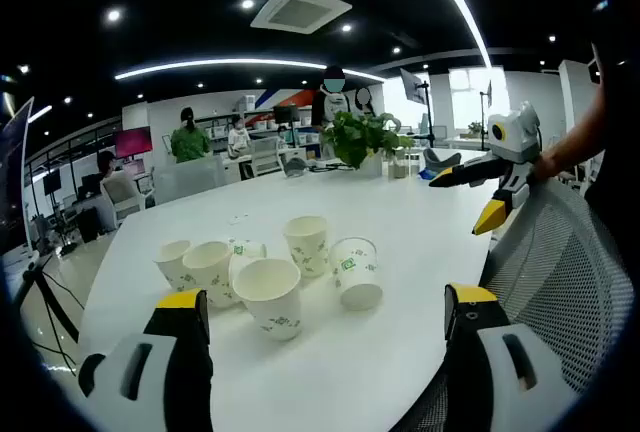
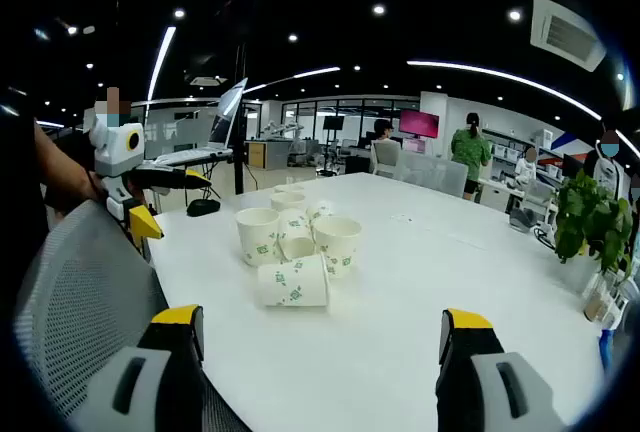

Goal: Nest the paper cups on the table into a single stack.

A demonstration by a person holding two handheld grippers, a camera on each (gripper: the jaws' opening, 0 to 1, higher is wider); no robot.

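Left gripper view. Left gripper (image 1: pixel 325 317): jaws spread wide, nothing between them, yellow-tipped, raised above the near edge of the white table (image 1: pixel 400 242). Paper cups (image 1: pixel 268 272): white with green print, clustered on the table ahead of the jaws, none nested. One upright cup (image 1: pixel 272 296) nearest the camera; further upright cups just behind and to its left; one upright cup (image 1: pixel 307 244) further back; one cup lying on its side (image 1: pixel 356 272) at the right of the cluster. Right gripper (image 1: pixel 478 184): enters from the right, held in a hand (image 1: pixel 552 164), jaws parted and empty, well apart from the cups. Grey mesh chair back (image 1: pixel 560 282) at lower right. Potted plant (image 1: pixel 362 138) at the far end of the table. People at desks in the background.

Right gripper view. Right gripper (image 2: pixel 318 337): jaws wide apart, holding nothing, above the table (image 2: pixel 420 282). Paper cups (image 2: pixel 295 242): same cluster, middle of the table ahead. Cup on its side (image 2: pixel 293 282) nearest; upright cups behind it, touching or just beside each other. Left gripper (image 2: pixel 150 197): at left, jaws open, empty. Mesh chair back (image 2: pixel 80 292) lower left. Laptop (image 2: pixel 215 132) at the far left edge of the table. Potted plant (image 2: pixel 590 217) at right.
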